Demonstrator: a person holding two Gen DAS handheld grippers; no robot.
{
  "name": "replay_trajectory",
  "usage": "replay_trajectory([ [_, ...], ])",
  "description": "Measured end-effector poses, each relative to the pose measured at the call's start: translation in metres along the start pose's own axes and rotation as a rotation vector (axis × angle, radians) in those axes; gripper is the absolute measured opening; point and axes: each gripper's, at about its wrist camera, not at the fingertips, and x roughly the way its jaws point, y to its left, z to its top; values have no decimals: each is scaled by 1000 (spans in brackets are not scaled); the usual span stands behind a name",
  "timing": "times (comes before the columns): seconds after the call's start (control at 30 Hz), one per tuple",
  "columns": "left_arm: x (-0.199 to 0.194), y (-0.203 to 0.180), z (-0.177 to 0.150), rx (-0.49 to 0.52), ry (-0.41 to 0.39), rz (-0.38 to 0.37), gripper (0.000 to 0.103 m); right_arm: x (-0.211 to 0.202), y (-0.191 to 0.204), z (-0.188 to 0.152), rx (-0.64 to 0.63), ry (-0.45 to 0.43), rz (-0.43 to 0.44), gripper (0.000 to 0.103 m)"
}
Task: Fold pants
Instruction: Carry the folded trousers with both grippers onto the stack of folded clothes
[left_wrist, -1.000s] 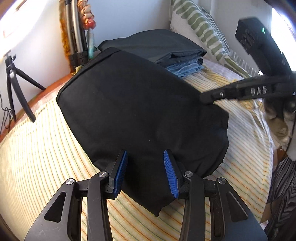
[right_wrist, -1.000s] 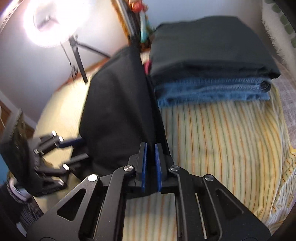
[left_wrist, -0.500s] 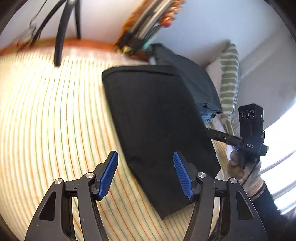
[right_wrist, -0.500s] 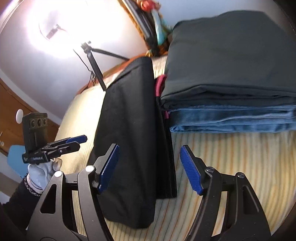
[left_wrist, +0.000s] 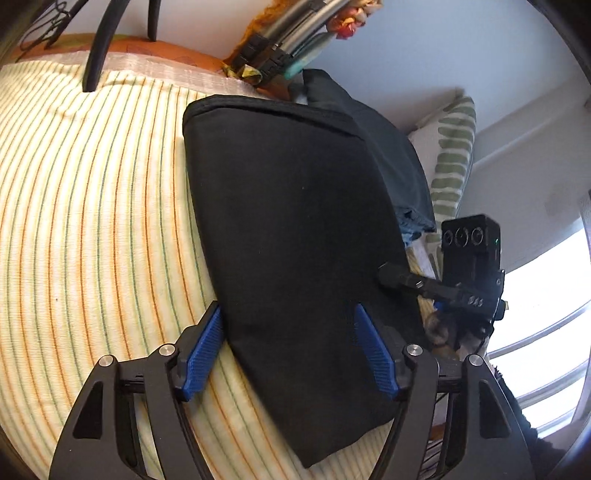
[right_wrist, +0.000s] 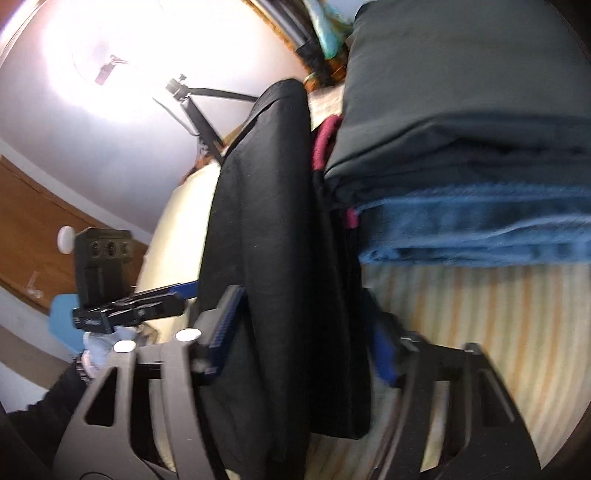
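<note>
The black pants (left_wrist: 295, 221) lie folded into a long thick pad on the striped bed sheet (left_wrist: 92, 221). My left gripper (left_wrist: 290, 349) straddles their near end. Its jaws are opening: one pad sits beside the left edge and the other rests over the fabric, neither squeezing. My right gripper (right_wrist: 303, 339) is at the pants' (right_wrist: 266, 221) right side with its jaws closing. The folded edge fills the gap, one pad on top and one underneath. From the left wrist view the right gripper (left_wrist: 413, 291) shows one finger lying on the cloth.
A stack of folded clothes (right_wrist: 461, 129), dark grey over blue jeans (right_wrist: 480, 229), sits right against the pants' far side. A striped pillow (left_wrist: 454, 155) leans behind it. Tripod legs (left_wrist: 103, 37) stand by the bed's far edge. A ring light (right_wrist: 110, 55) glares from the wall.
The left jaws widened and that gripper rolled and slid to the pants' near end. The right jaws went from shut to wide, then narrowed around the folded edge.
</note>
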Motion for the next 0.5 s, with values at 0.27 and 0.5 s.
replay_trajectory([
  [0.27, 1, 9, 1, -20, -38, 55, 26, -2, 16, -3, -10, -27, -19, 21],
  [0.5, -11, -10, 0, 79, -93, 117, 12, -12, 43, -8, -38, -45, -71, 14],
])
